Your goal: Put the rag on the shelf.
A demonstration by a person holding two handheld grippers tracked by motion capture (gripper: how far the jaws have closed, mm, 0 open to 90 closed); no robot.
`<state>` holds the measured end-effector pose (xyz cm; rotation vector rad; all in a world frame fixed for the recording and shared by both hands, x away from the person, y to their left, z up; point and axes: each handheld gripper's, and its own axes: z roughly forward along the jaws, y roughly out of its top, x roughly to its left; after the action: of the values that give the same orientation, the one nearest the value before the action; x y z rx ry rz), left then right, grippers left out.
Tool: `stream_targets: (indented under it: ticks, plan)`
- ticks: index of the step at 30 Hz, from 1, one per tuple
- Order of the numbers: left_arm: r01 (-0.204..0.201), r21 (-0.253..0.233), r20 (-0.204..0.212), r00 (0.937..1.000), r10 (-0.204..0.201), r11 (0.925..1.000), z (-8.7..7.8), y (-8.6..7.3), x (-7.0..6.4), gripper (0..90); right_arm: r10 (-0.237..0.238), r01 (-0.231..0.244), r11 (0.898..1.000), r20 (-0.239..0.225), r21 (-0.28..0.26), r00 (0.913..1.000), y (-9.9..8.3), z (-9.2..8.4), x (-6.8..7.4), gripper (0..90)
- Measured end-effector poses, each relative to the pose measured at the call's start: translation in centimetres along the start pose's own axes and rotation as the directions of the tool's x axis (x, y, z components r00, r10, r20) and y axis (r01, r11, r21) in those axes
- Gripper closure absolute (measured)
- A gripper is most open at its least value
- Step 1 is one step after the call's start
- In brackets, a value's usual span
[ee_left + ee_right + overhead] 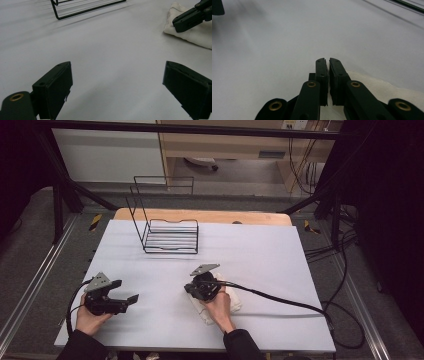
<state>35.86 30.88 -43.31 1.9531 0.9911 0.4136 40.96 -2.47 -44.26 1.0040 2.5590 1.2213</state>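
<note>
The right gripper (192, 290) is hovering with jaws nearly together, gripping nothing, the white cloth (231, 301) lying just beneath and behind it on the desk (260, 250). The left gripper (131, 299) is sitting wide open and empty, the cloth well off to its right.

You've got no readable text, labels, brands or nos. anywhere here: not on table, rack, cloth or grippers.

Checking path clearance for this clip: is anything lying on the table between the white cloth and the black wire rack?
Nothing visible: only bare table lies between the white cloth and the wire rack.
</note>
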Motion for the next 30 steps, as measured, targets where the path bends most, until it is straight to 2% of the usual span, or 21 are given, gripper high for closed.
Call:
stream_targets:
  ticks: [4,6,7,8,9,10,11,12,13,17,24,30]
  plan:
    - [0.001,0.004,0.000,1.0000,-0.001,1.0000,0.1,0.0,0.0,8.8,0.006,-0.006,1.000,-0.013,-0.001,0.9999,0.1,0.1,-0.2,80.4]
    - [0.004,0.002,-0.003,1.0000,-0.004,1.0000,0.1,0.0,-0.1,8.8,0.009,-0.010,0.999,-0.032,-0.037,0.9994,0.7,-0.5,-0.4,67.7]
    - [0.005,0.001,-0.007,1.0000,-0.005,1.0000,0.1,0.1,-0.1,8.8,0.009,-0.010,0.999,-0.032,-0.037,0.9994,0.7,-0.5,-0.4,67.7]
    - [0.005,0.000,-0.010,0.9999,-0.005,1.0000,0.1,0.1,-0.2,8.8,0.003,-0.004,0.999,-0.027,-0.051,0.9996,1.0,-0.9,-0.5,64.0]
    - [0.008,-0.002,-0.009,0.9999,-0.008,1.0000,0.1,0.1,-0.2,8.8,-0.011,0.010,0.998,-0.012,-0.066,0.9999,1.6,-1.9,-0.7,52.6]
    - [0.011,-0.004,-0.009,0.9999,-0.011,0.9999,0.1,0.1,-0.2,8.8,-0.018,0.018,0.997,0.003,-0.071,0.9998,1.8,-2.4,-0.9,48.6]
    - [0.010,0.001,-0.010,0.9999,-0.010,0.9999,0.1,0.1,-0.2,8.8,-0.018,0.018,0.997,0.003,-0.071,0.9998,1.8,-2.4,-0.9,48.6]
    - [0.011,0.005,-0.010,0.9999,-0.011,0.9999,0.2,0.2,-0.2,8.8,-0.029,0.029,0.997,0.005,-0.073,0.9996,2.3,-3.5,-1.3,39.8]
    - [0.014,0.005,-0.009,0.9999,-0.014,0.9999,0.2,0.2,-0.2,8.8,-0.029,0.029,0.997,0.005,-0.073,0.9996,2.3,-3.5,-1.3,39.8]
    - [0.020,0.009,-0.007,0.9998,-0.020,0.9998,0.4,0.4,-0.6,8.9,-0.041,0.042,0.996,0.018,-0.084,0.9990,2.5,-5.3,-2.4,21.9]
    - [0.034,0.016,0.003,0.9994,-0.034,0.9993,0.9,1.1,-1.6,8.8,0.010,-0.007,0.996,0.032,-0.093,0.9994,0.6,-7.6,-5.1,8.6]
    - [0.042,0.029,0.008,0.9991,-0.042,0.9987,1.7,2.2,-2.9,8.6,0.036,-0.032,0.997,0.050,-0.073,0.9981,-2.2,-8.9,-6.9,8.8]
